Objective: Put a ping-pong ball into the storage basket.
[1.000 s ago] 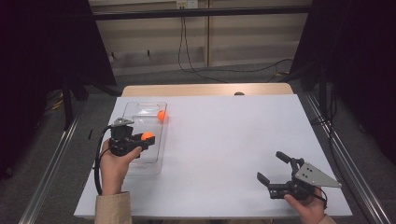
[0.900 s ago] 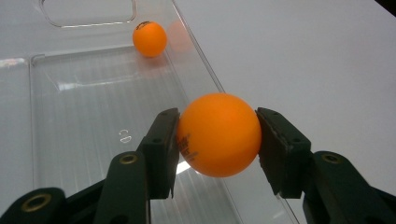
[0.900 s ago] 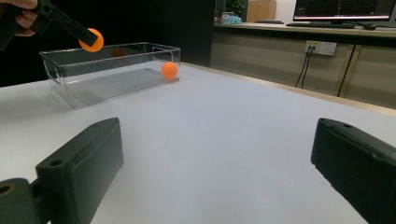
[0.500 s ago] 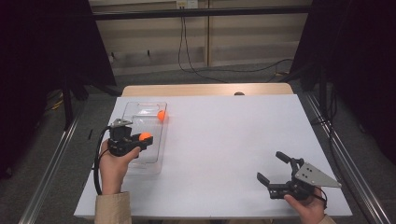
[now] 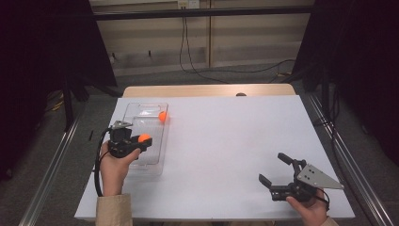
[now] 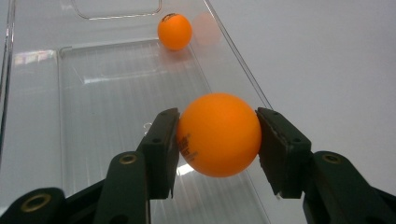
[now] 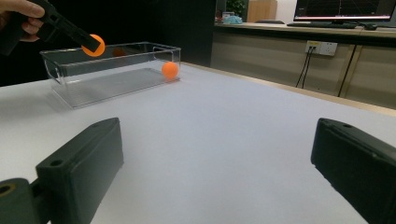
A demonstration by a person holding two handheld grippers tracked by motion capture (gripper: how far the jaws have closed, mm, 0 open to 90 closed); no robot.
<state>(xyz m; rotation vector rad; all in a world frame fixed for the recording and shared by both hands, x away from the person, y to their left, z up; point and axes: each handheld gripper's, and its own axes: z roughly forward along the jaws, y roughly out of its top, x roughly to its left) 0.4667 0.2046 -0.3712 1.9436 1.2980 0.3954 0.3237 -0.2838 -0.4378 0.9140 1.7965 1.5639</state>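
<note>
Above a clear plastic bin (image 5: 153, 162), the left gripper (image 5: 141, 140) clamps an orange ball (image 6: 218, 134) between its pads. Nearby, a second orange ball (image 5: 163, 116) rests inside at the far end, while the right gripper (image 5: 275, 172) sits empty, jaws spread, on the white table (image 5: 226, 141).

A white sheet covers the desk (image 5: 226, 155), and a strip of bare light wood (image 5: 207, 90) shows along its far edge. Beyond it runs a pale panelled wall (image 5: 244, 42) with a white socket (image 5: 184, 4) near the top, from which black cables (image 5: 188, 52) hang to the grey floor (image 5: 221, 75). Dark curtains (image 5: 42, 56) hang at both sides, and metal rails (image 5: 47, 174) flank the desk. In the right gripper view a long beige counter (image 7: 299, 56) carries a double wall outlet (image 7: 321, 47), with a monitor (image 7: 343, 9) standing on top. The light is even and soft.
</note>
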